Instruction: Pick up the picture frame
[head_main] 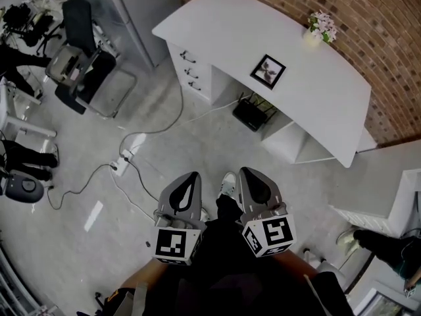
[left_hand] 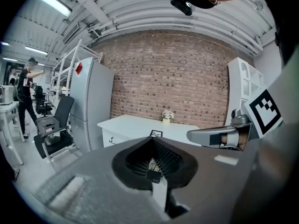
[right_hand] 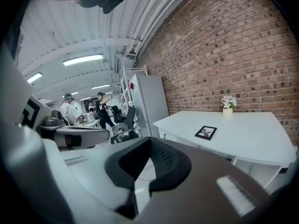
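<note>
The picture frame (head_main: 268, 71) is small and black with a white mat, and it lies flat on the white desk (head_main: 329, 104) against the brick wall. It is also visible in the left gripper view (left_hand: 156, 134) and the right gripper view (right_hand: 206, 132). My left gripper (head_main: 190, 179) and right gripper (head_main: 249, 174) are held side by side over the floor, well short of the desk and pointing toward it. Both are shut with nothing between their jaws.
A vase of flowers (head_main: 320, 28) stands at the desk's far edge. A black box (head_main: 249, 114) sits under the desk beside the drawers (head_main: 191, 71). Cables and a power strip (head_main: 122, 163) lie on the floor ahead. An office chair (head_main: 82, 41) stands at left, with people beyond.
</note>
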### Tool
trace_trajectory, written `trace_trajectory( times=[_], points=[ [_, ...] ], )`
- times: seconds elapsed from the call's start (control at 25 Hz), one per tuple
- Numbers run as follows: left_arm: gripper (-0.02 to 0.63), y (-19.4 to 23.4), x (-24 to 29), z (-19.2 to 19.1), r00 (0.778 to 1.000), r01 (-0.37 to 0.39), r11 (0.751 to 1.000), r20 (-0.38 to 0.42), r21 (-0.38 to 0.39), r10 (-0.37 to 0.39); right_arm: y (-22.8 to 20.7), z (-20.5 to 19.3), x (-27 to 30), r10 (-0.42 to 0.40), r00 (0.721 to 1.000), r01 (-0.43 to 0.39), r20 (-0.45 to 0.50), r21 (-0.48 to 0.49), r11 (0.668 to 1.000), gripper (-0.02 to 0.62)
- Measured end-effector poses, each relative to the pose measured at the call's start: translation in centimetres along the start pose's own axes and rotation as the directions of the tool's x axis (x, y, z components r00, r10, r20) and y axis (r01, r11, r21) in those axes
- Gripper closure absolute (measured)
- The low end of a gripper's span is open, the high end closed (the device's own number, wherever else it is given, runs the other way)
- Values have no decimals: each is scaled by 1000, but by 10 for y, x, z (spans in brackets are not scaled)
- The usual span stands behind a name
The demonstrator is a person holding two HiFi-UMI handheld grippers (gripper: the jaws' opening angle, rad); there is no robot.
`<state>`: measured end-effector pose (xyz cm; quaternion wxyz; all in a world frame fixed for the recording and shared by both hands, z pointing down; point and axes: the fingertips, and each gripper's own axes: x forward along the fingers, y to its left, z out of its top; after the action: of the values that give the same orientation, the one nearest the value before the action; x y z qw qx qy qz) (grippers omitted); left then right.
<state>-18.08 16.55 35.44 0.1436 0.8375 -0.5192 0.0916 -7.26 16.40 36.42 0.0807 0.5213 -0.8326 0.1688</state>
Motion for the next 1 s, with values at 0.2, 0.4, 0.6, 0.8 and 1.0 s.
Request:
trace_trajectory(
  times=[0.2, 0.4, 0.6, 0.8, 1.0],
  points=[
    [604, -7, 48, 17, 1000, 10, 1000, -8, 20, -10, -41, 13, 23, -14, 1000, 14, -2, 24, 1000, 594],
    [604, -17, 81, 33, 1000, 17, 999, -15, 44, -17, -77, 27, 35, -33, 999, 32, 15, 49, 998, 594],
    [604, -24, 108, 42, 1000, 13, 998, -29, 55, -11, -111, 38, 43, -61, 998, 59, 30, 79, 995, 594],
    [604, -38, 132, 50, 999, 38, 997, -33, 62, -36, -137, 45, 42, -92, 995, 87, 47, 95, 992, 594],
    [603, -55, 153, 54, 996, 90, 993, -33, 77, -88, -156, 50, 41, -126, 991, 120, 55, 95, 988, 594]
  ],
)
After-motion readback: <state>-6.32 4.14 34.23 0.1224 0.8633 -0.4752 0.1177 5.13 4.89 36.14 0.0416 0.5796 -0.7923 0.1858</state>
